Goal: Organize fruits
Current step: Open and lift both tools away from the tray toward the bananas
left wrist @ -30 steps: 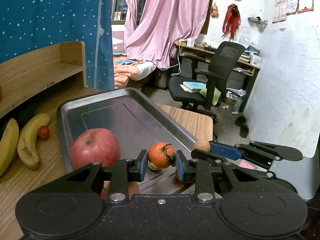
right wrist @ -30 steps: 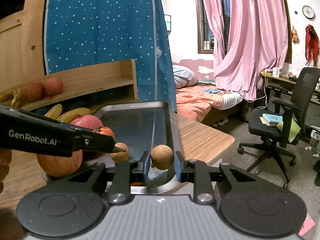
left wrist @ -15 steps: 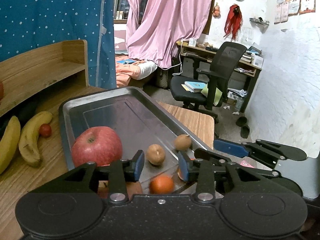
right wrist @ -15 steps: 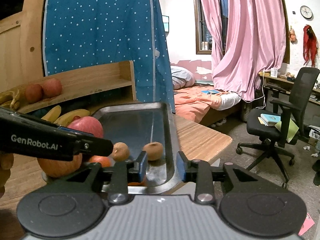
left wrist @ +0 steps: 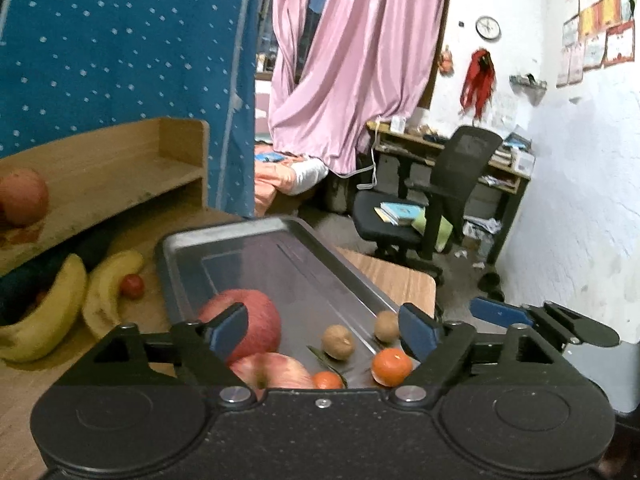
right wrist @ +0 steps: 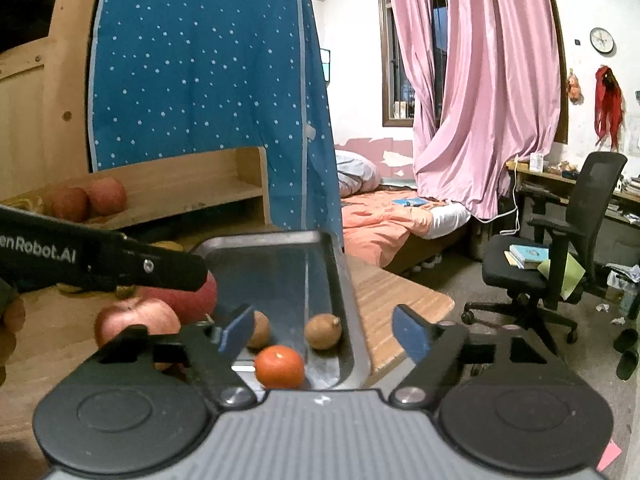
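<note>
A metal tray (left wrist: 240,248) (right wrist: 344,280) lies on the wooden table. In it are two red apples (left wrist: 260,316) (right wrist: 136,320), two tangerines (left wrist: 392,366) (right wrist: 279,366) and two small brown fruits (left wrist: 338,342) (right wrist: 322,332). My left gripper (left wrist: 322,334) is open and empty above the tray's near end. My right gripper (right wrist: 324,332) is open and empty, also above the near end, to the right of the left one. The left gripper's body (right wrist: 100,260) crosses the right wrist view.
Two bananas (left wrist: 76,300) and a small red fruit (left wrist: 132,286) lie on the table left of the tray. A wooden shelf (left wrist: 120,176) behind holds more red fruit (right wrist: 90,200). The table's edge (right wrist: 400,300) is right of the tray; an office chair (right wrist: 560,240) stands beyond.
Both grippers have opened wide. The left let go of a tangerine and the right of a brown fruit; both now lie in the tray. Both grippers drew back a little.
</note>
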### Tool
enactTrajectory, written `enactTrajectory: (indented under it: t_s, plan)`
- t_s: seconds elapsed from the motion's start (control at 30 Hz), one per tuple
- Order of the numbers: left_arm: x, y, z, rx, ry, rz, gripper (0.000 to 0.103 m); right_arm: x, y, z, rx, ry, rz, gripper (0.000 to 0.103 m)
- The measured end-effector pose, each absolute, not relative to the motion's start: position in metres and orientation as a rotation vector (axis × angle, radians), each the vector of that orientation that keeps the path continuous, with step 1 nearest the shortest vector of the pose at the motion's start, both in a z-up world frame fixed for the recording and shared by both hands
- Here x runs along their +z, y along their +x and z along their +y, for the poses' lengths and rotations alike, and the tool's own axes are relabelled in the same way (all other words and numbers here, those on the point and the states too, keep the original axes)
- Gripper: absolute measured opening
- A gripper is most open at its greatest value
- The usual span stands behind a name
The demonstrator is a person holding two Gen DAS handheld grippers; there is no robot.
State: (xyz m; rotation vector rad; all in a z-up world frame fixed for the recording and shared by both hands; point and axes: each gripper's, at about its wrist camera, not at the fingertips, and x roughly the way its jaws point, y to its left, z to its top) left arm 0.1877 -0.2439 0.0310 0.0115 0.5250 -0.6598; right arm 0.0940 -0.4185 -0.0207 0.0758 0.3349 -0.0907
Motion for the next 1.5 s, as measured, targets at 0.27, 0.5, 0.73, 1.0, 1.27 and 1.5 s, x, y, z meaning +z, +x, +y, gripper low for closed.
enactTrajectory:
  t_s: [0.27,0.5,0.73,1.0,1.27,1.5]
  plan:
    - [0.042,0.183,-0.216,-0.615,-0.021,0.486,0.1,-0.006,0.086,-0.402,-0.086,0.058,0.305,0.097]
    - [0.051,0.18,-0.192,-0.574,-0.049,0.458,0.102,0.005,0.082,-0.388,-0.088,0.055,0.281,0.103]
    - [0.055,0.182,-0.159,-0.518,-0.071,0.449,0.102,0.017,0.077,-0.365,-0.065,0.047,0.258,0.103]
    - [0.055,0.183,-0.111,-0.428,-0.101,0.446,0.102,0.026,0.072,-0.328,-0.011,0.042,0.243,0.103]
    - [0.049,0.182,-0.068,-0.355,-0.133,0.458,0.102,0.029,0.068,-0.29,0.036,0.062,0.256,0.103]
    - [0.036,0.186,-0.04,-0.302,-0.151,0.491,0.102,0.021,0.063,-0.261,0.035,0.09,0.335,0.103]
